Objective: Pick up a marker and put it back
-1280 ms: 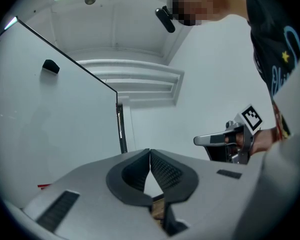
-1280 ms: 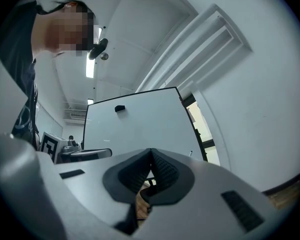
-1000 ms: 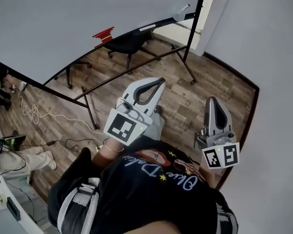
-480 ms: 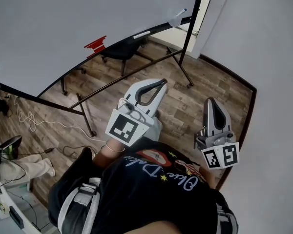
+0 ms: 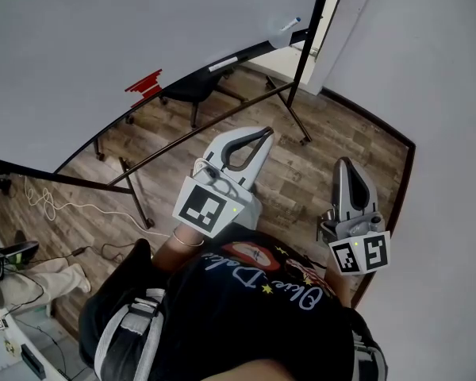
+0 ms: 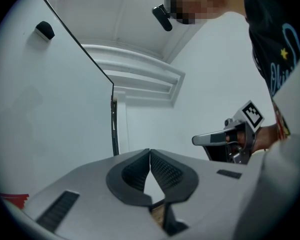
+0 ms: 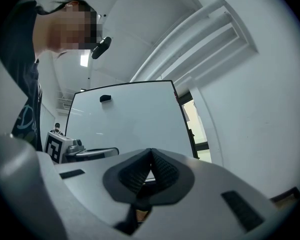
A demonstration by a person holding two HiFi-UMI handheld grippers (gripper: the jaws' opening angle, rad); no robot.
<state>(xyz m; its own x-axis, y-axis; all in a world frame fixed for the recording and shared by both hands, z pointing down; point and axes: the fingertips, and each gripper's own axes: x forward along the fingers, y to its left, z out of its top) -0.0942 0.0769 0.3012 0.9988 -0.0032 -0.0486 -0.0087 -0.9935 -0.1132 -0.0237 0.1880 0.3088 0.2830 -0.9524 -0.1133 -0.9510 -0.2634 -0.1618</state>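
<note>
Right now the person holds both grippers low, well apart from the whiteboard point(image 5: 143, 30) and pointing toward it. The left gripper point(image 5: 262, 132) has its jaws closed together, the tips touching, with nothing between them. The right gripper point(image 5: 343, 163) is the same: jaws fully together and empty. The marker point(image 5: 289, 25), white with a blue cap, lies at the whiteboard's bottom ledge, close to its right post point(image 5: 311, 34). A red object point(image 5: 145, 84) sits further left at the whiteboard's lower edge. An office chair point(image 5: 186, 90) stands below the whiteboard on the wooden floor point(image 5: 301, 165).
</note>
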